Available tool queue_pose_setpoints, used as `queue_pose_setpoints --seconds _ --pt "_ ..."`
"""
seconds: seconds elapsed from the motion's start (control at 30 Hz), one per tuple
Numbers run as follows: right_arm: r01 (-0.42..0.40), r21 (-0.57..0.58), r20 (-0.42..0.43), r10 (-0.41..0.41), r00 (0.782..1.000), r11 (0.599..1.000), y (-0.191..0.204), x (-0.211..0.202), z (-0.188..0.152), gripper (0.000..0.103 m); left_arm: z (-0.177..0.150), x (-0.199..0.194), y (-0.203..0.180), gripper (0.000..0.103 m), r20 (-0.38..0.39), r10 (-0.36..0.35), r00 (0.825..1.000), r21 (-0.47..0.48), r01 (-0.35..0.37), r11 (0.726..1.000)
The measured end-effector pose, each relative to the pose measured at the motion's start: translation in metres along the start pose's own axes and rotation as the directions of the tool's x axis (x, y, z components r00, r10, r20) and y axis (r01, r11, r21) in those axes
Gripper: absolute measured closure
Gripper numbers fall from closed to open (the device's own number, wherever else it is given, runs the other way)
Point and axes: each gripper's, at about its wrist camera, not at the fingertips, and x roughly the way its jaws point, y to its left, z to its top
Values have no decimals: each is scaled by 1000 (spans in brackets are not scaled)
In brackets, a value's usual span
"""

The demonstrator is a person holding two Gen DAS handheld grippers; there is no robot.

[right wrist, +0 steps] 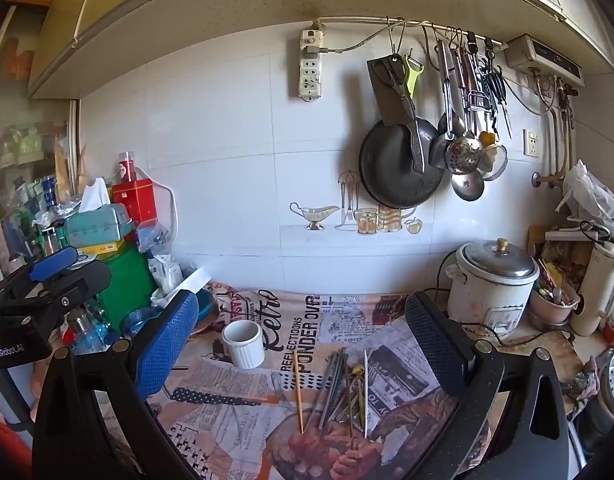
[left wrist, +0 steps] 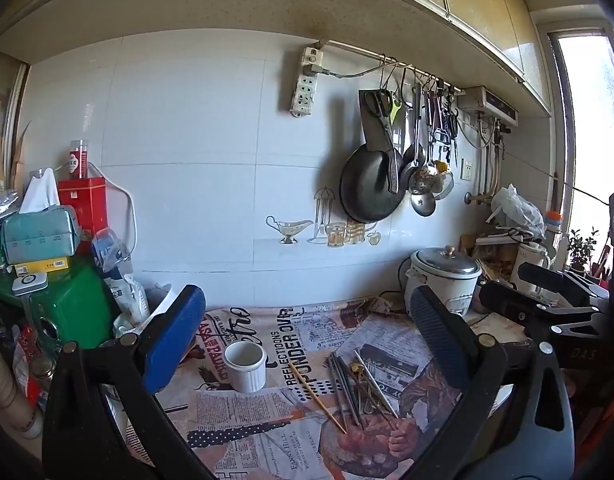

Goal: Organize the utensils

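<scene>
Both jaws stand wide apart with nothing between them: your left gripper point(left wrist: 307, 344) and your right gripper point(right wrist: 303, 344) each hang above the surface point(right wrist: 235, 412), tipped slightly downward, so each camera looks past its fingers at the work.

Your utensils point(right wrist: 339, 388) lie loose in a small heap on the printed cloth, near the middle of the surface and a little right of centre — thin sticks and metal handles crossing one another, too tangled to count. One chopstick point(right wrist: 298, 392) lies alone just left of the heap, apart from the rest, which makes it the easiest first pick. The cup point(right wrist: 243, 342) stands upright and empty, up and to the left of the pile, mouth open to the top; judging by the task, that is where the utensils go.

Seen from the left wrist, the heap point(left wrist: 359, 388) sits right of the cup point(left wrist: 245, 365), closer to your right gripper, whose body shows at the right edge.

Nothing is gathered yet, so the job is at its start. Thin pieces lying flat on cloth are hard to pinch — come in low and take an end.
</scene>
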Motion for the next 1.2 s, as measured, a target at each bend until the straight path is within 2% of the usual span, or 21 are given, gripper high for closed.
queue_pose_setpoints --seconds 1.2 --pt "1 4 -6 -1 1000 1000 4 2 0 0 1 9 12 0 -38 -6 999 -18 5 1000"
